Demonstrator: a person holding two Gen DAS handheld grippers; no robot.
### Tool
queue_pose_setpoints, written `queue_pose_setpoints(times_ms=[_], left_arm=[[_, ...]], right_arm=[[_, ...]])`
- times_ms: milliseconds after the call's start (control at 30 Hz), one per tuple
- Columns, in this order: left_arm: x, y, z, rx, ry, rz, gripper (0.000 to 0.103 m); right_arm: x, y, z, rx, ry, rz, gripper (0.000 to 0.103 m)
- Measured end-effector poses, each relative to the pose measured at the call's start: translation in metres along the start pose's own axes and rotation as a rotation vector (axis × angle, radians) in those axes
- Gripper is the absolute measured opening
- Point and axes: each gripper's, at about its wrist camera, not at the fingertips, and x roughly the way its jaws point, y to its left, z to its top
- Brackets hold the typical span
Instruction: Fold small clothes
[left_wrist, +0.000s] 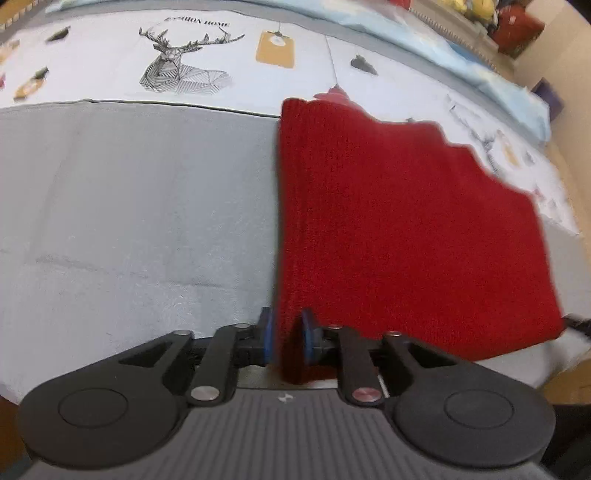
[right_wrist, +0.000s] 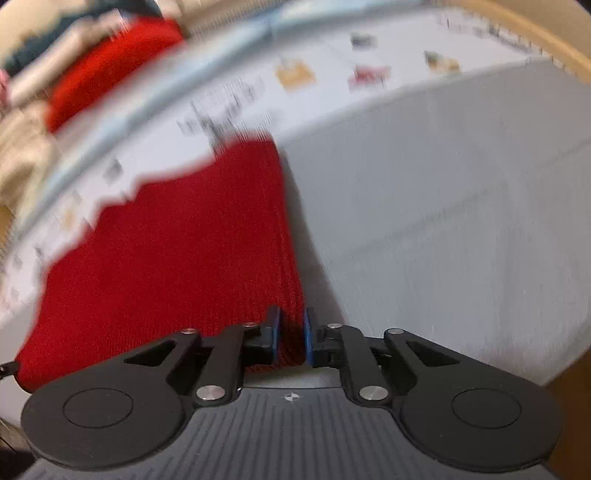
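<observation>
A red knitted garment (left_wrist: 406, 221) is stretched out above a grey cloth-covered table. My left gripper (left_wrist: 286, 334) is shut on the garment's near left corner, the fabric pinched between the blue pads. In the right wrist view the same red garment (right_wrist: 177, 266) spreads to the left, and my right gripper (right_wrist: 291, 332) is shut on its near right corner. The garment's far edge looks jagged and blurred. The right wrist view is blurred by motion.
A grey cloth (left_wrist: 129, 221) covers the near table, also seen in the right wrist view (right_wrist: 461, 203). Beyond it lies a white printed sheet with a deer drawing (left_wrist: 177, 62). A light blue cloth (left_wrist: 461, 48) lies farther back. Another red item (right_wrist: 110, 66) sits at far left.
</observation>
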Motion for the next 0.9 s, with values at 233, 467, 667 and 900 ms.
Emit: queue_pose_setpoints(times_ms=[233, 467, 667, 900], left_arm=[[-0.017, -0.01, 0.004, 0.047, -0.076, -0.179, 0.026], [0.018, -0.02, 0.001, 0.116, 0.055, -0.063, 0.026], [0.021, -0.019, -0.001, 0.094, 0.081, -0.02, 0.026], [0.02, -0.02, 0.004, 0.102, 0.051, -0.027, 0.026]], right_arm=[[-0.021, 0.009, 0.002, -0.055, -0.138, 0.018, 0.022], [0.022, 0.017, -0.007, -0.141, 0.074, -0.074, 0.03], [0.006, 0.018, 0.001, -0.112, -0.012, -0.028, 0.03], [0.007, 0.018, -0.001, -0.124, -0.038, -0.056, 0.031]])
